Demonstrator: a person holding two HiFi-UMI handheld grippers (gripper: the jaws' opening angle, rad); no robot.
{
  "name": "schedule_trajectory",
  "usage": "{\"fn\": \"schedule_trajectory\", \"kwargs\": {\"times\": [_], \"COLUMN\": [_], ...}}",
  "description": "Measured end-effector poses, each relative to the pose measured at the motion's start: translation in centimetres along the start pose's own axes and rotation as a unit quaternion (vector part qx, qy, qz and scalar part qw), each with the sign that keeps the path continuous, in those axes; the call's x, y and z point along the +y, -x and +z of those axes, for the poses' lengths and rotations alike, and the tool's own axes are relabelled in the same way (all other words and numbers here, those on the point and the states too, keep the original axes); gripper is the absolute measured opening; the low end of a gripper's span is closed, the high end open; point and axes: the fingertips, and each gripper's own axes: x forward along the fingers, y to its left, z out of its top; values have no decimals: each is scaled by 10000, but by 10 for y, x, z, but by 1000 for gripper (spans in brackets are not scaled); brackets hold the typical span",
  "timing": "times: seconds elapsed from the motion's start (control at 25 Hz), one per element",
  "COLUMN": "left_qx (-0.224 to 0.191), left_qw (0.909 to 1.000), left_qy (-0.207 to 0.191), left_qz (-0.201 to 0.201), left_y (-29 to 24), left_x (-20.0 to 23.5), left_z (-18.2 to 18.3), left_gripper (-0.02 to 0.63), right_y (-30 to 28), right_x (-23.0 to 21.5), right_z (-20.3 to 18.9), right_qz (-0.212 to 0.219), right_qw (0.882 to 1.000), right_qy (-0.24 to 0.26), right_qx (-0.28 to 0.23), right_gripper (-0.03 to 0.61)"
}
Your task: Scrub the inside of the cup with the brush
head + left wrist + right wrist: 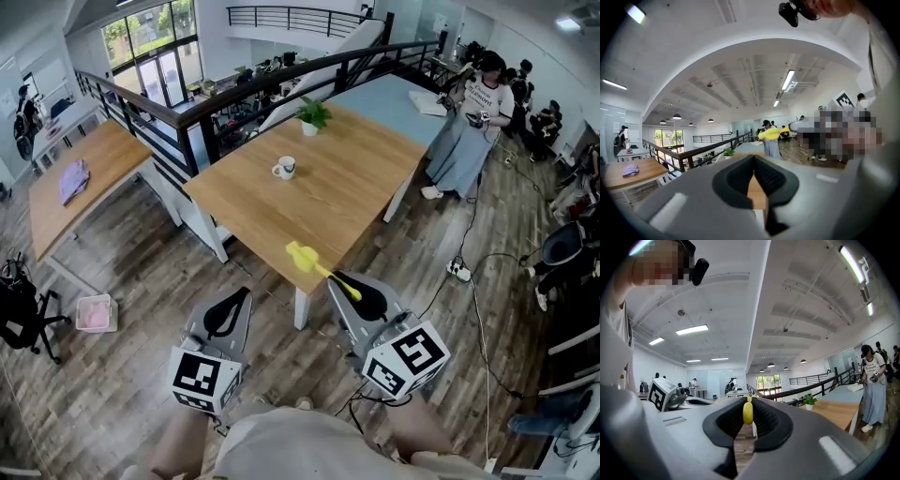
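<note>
A white cup (284, 168) stands on the wooden table (328, 202), far ahead of both grippers. My right gripper (362, 297) is shut on the handle of a yellow brush (312, 264), whose head points toward the table's near corner. The right gripper view shows the brush (748, 412) end-on, clamped between that gripper's (748, 420) jaws. My left gripper (228, 314) hovers over the floor beside the right one, shut and holding nothing. In the left gripper view its jaws (753, 161) meet, and the brush (774, 133) shows off to the right. The cup appears in neither gripper view.
A small potted plant (312, 115) sits at the table's far edge. A person (473, 117) stands by a light blue table on the right. A black railing (187, 117) runs behind. On the left are a second table (56, 202), a pink box (94, 313) and a black chair (21, 314).
</note>
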Motion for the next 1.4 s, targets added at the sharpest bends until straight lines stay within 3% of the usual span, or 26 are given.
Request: {"fn": "schedule_trajectory", "kwargs": {"times": [0.36,0.8,1.4], "left_qx": [74,106,143], "left_qw": [9996,9998,9999], "left_qy": [16,-100,-11], "left_qz": [257,163,71], "left_y": [-8,-21,-72], "left_x": [-11,-38,-8], "left_z": [-1,-3,-23], "left_gripper": [2,2,3], "right_y": [28,49,9], "right_x": [-27,-49,-79], "right_z": [-4,-8,-30], "right_qz": [-49,-90,-198], "right_qw": [10000,9998,9998], "right_qy": [-29,-106,-97], "right_qx": [-48,-105,-3], "right_gripper": [34,34,34]}}
